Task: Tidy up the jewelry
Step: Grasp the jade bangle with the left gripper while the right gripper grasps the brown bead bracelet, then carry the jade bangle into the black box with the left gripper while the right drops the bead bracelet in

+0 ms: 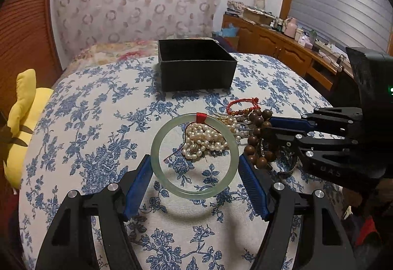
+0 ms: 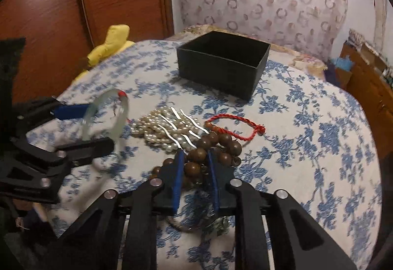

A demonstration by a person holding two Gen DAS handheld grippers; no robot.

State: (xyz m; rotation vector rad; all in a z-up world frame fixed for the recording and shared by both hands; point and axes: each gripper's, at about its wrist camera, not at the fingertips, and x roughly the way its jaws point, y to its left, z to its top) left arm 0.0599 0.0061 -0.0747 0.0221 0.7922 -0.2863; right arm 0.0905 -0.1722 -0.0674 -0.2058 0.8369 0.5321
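We hold the bangle [image 1: 194, 156] clamped in our left gripper [image 1: 195, 173], lifted near-left of the pearls [image 1: 205, 141]. Our right gripper [image 2: 196, 167] pinches the wooden beads [image 2: 199, 155], low, angled toward the far box [image 2: 222, 63].

One black box [image 1: 196, 65], one green bangle [image 1: 194, 157], one red string bracelet [image 2: 235, 126], one pile of pearls [image 2: 167, 130], one brown bead string [image 2: 211, 149], one yellow toy [image 1: 22, 122].

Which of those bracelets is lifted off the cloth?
The pale green bangle, held up between the left gripper. Its shadow falls below it; the red cord bracelet and pearls lie flat.
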